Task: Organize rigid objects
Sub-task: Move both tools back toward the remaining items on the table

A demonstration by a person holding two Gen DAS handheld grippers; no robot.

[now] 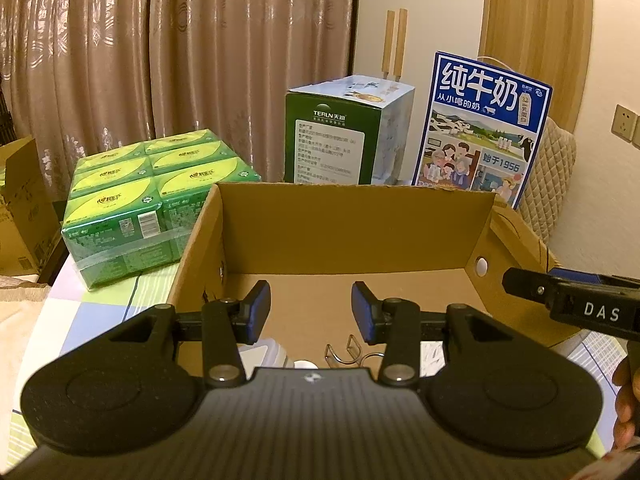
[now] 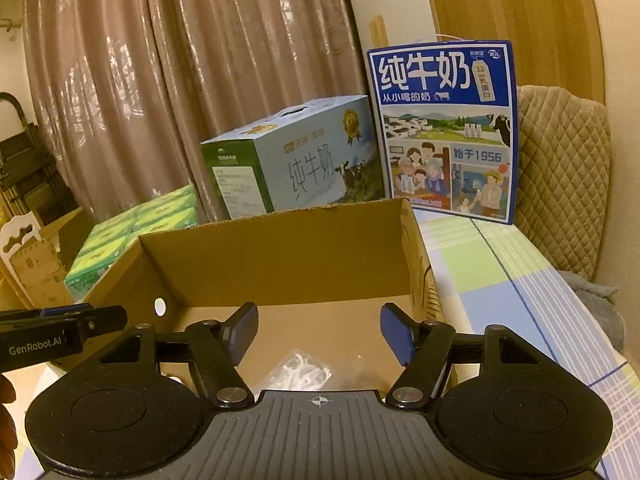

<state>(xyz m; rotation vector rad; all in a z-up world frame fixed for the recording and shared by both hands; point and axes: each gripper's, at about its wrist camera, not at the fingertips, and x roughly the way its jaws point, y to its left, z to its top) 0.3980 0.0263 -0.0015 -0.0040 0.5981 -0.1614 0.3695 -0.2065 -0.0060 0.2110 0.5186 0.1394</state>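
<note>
An open brown cardboard box [image 1: 344, 224] stands on the table, also in the right wrist view [image 2: 280, 268]. My left gripper [image 1: 311, 310] is open and empty above the box's near part. Below it lie metal binder clips [image 1: 347, 351], a clear plastic container [image 1: 272, 350] and a white cap [image 1: 304, 365], partly hidden by the gripper body. My right gripper [image 2: 318, 330] is open and empty over the box, above a clear bag of white plastic pieces [image 2: 300, 370]. Each gripper's tip shows at the edge of the other's view [image 1: 520, 282] [image 2: 108, 316].
A green pack of tissue packets [image 1: 148, 204] sits left of the box. A green and white milk carton [image 1: 340, 136] and a blue milk carton [image 1: 484, 128] stand behind it. A checked tablecloth [image 2: 520, 292] covers the table. A quilted cushion [image 2: 564, 184] is at the right, curtains behind.
</note>
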